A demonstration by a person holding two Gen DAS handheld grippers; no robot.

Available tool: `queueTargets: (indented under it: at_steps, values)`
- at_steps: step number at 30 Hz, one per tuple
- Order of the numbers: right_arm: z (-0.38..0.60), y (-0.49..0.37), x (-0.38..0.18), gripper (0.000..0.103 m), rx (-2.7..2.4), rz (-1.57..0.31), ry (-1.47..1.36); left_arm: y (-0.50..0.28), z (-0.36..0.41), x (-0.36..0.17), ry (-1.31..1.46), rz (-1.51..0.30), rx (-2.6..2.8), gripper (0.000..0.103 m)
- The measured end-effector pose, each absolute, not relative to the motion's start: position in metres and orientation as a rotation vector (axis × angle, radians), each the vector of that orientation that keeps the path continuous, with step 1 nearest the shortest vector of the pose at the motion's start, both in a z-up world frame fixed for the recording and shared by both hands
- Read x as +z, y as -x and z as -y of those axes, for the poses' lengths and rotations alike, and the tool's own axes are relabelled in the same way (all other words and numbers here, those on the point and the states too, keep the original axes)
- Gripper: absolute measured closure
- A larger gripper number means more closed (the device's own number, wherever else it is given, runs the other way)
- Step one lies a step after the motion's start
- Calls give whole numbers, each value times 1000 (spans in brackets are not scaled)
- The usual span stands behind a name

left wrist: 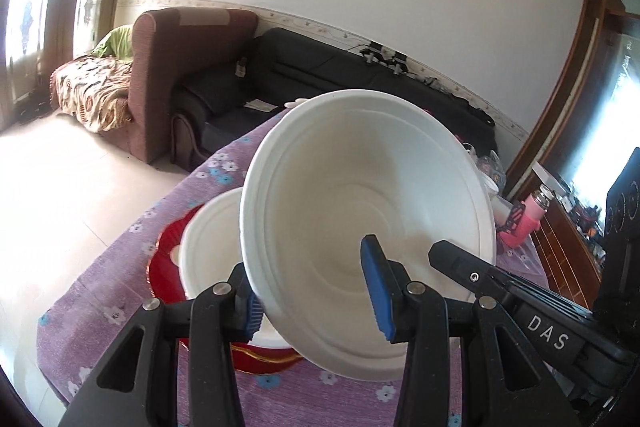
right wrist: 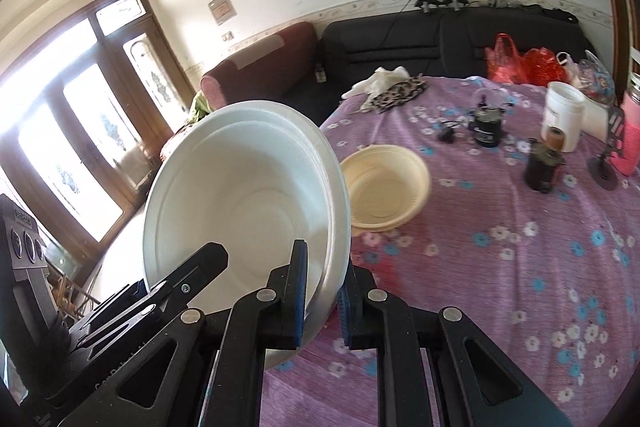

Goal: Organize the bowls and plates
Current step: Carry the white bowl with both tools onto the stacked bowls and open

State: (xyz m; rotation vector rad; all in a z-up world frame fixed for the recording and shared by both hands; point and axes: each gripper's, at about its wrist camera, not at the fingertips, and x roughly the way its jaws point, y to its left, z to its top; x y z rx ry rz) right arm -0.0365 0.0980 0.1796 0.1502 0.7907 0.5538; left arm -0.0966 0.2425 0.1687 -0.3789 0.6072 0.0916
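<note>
- The left gripper (left wrist: 318, 301) is gripping the rim of a white bowl (left wrist: 360, 211): one blue pad is lying against the outside wall and the other is sitting inside the bowl, so the jaws are standing partly apart with the bowl's wall between them.
- That white bowl is tilting up off the purple flowered tablecloth (left wrist: 120, 291), its opening facing the camera.
- Under and behind it, a second white bowl (left wrist: 212, 239) is sitting on a red plate (left wrist: 164, 259) on the cloth.
- The right gripper (right wrist: 322, 301) is pinching the near rim of the white bowl (right wrist: 240, 203), with one blue pad inside and one outside, the jaws narrowly parted around the wall.
- In the right wrist view, more than one rim is showing at the bowl's edge, so it is looking like nested bowls; how many, I cannot tell.
- A cream bowl (right wrist: 386, 187) is resting upright on the tablecloth (right wrist: 500, 267) just beside the lifted one.
- A white tub (right wrist: 562, 115) and a pink bottle (right wrist: 630, 135) are standing farther back.
</note>
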Motion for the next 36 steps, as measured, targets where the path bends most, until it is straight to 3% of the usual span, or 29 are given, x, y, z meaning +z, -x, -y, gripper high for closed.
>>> queueTargets:
  at_steps: [12, 36]
  values:
    - [-148, 18, 163, 88, 577, -825, -109, 87, -286, 154, 418, -642, 162, 60]
    - [-163, -24, 116, 87, 536, -921, -111, 64, -300, 132, 375, -697, 245, 60]
